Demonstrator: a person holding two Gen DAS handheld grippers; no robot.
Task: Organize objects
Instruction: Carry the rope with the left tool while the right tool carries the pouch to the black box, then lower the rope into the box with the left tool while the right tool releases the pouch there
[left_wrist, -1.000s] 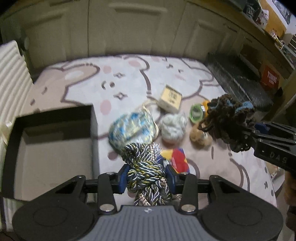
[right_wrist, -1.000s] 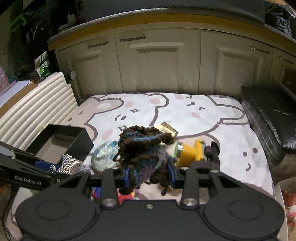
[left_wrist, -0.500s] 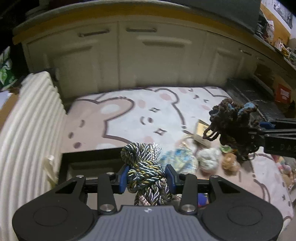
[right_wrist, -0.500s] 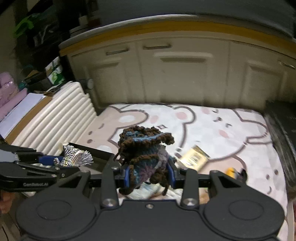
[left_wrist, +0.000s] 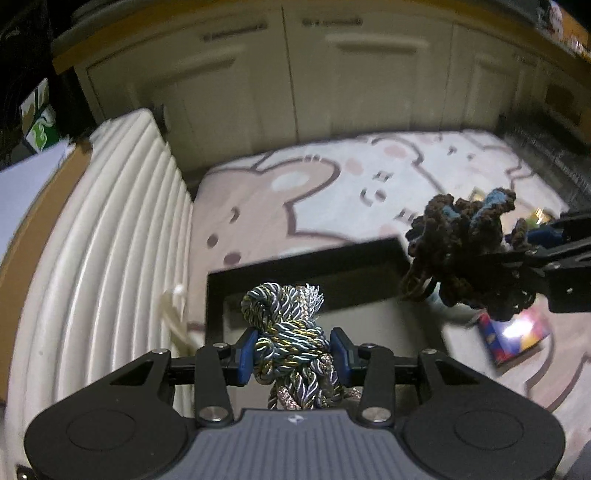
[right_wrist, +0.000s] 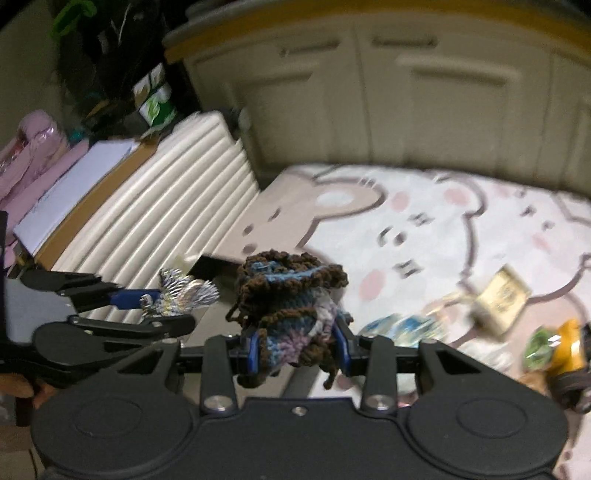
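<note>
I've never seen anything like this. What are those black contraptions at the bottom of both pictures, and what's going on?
No robot here: a person carries a hand-held gripper in each hand, each with a camera looking along its jaws. In the left camera's picture, the left gripper is shut on a knotted braided rope, above an open black box. In the right camera's picture, the right gripper is shut on a crocheted pouch. On the bear-print rug lie a small tan box, a blue-and-white bundle and a yellow toy.
</note>
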